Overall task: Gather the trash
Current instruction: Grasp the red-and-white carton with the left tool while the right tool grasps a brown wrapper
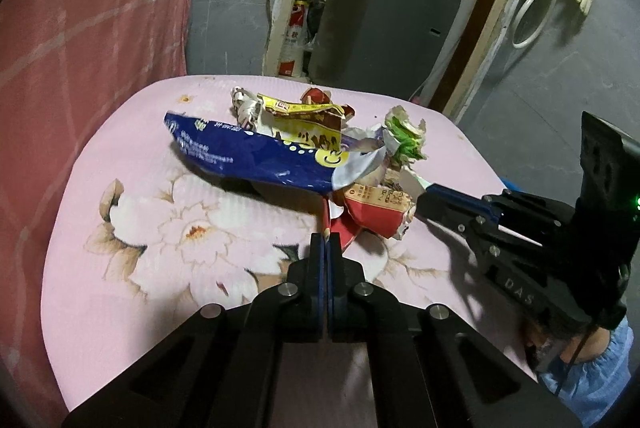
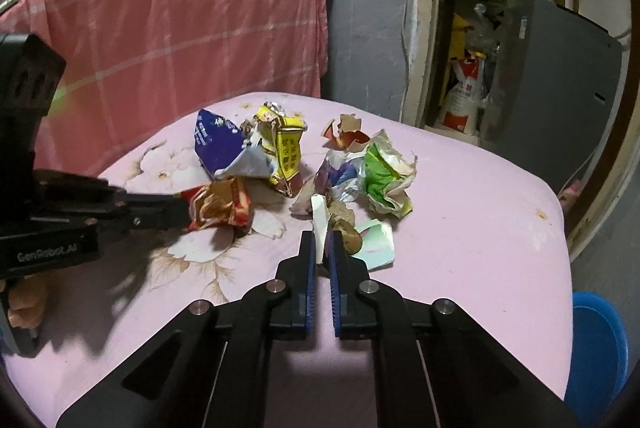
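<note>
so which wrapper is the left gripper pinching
The red wrapper, crumpled nearest the left gripper, whose tips are shut on its edge. The blue bag and yellow wrapper lie beyond it, ungripped.

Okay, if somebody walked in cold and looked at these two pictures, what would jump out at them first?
Probably the heap of crumpled wrappers on the pink floral tabletop, led by the long blue bag at its left and a green-and-white paper wad at its right. Next, both tools biting in: the left gripper has its jaws shut on a red wrapper, and the right gripper pinches a white paper scrap.
</note>
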Available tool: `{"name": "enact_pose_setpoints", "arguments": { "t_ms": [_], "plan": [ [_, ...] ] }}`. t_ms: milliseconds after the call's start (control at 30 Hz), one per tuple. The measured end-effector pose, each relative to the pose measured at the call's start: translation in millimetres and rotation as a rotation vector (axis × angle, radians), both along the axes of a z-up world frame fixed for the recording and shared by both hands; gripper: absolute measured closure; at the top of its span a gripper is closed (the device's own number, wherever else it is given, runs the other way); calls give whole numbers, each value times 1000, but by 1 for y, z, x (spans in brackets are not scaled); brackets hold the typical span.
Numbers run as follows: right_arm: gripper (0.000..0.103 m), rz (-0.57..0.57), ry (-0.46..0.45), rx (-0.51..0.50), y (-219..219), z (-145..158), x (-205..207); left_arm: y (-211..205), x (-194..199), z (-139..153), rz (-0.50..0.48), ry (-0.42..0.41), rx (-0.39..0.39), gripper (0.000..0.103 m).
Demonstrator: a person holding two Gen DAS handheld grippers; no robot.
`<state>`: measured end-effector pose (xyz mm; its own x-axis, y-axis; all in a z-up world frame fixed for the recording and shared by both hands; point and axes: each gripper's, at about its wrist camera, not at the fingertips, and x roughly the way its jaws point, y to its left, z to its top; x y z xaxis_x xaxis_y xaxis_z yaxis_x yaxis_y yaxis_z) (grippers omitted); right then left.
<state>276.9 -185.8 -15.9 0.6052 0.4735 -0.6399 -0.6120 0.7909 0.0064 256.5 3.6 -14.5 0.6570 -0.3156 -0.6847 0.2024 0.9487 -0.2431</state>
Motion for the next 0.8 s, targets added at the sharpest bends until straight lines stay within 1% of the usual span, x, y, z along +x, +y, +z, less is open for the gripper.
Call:
{"name": "enact_pose_setpoints", "arguments": {
  "t_ms": [200,367,433,500,600,667,800],
  "plan": [
    [100,22,-11,62,-11,4,-12,2,-13,2,9,4,-16,103],
    [100,26,-21,129,-24,10,-28,3,-26,6,11,-17,-17,103],
    [100,35,-5,181,-32,13,-34,1,-33,9,9,-30,-9,103],
    [100,38,9,207,-36,15,-39,0,-36,10,9,-32,-12,103],
    [100,14,-13,163,-36,12,-44,-3,-39,9,11,-31,-11,103],
    [100,0,-10,160,-38,10,-43,-3,-39,7,21,-29,-5,103],
    [98,-76,-40,128,-41,11,-33,-1,-32,6,37,-11,-15,103]
  ]
}}
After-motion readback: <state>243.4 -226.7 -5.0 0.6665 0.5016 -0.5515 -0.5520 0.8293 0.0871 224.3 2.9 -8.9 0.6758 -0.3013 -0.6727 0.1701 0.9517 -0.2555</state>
